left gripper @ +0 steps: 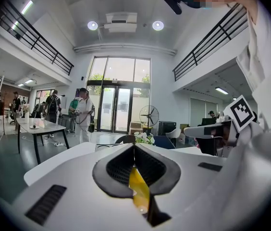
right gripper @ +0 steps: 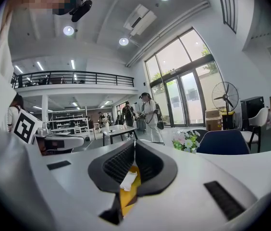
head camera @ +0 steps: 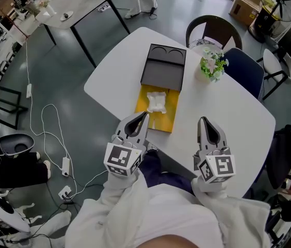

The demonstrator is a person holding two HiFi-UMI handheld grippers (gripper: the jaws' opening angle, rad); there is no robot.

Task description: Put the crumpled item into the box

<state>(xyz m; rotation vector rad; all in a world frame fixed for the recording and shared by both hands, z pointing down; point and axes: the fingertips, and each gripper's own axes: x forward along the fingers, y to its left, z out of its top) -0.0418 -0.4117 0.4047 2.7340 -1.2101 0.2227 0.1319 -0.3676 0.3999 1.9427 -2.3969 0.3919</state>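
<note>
The left gripper (head camera: 144, 115) is held shut and empty at the table's (head camera: 228, 107) near edge. The crumpled item (head camera: 157, 103) is seen lying on the yellow tray (head camera: 167, 119) jutting from the black box (head camera: 163, 70); whether the tray is yet to be closed cannot be settled. The right gripper (head camera: 203, 121) is likewise shut, empty.

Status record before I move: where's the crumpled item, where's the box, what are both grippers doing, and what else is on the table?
crumpled item: white, lying on the yellow tray, not held
black box: at the tray's far edge, two round recesses at its far end
left gripper: jaws together, empty, by the tray's near left corner
right gripper: jaws together, empty, right of the tray
other: flower pot right of the box
table: white
task: item not yet in the black box
</note>
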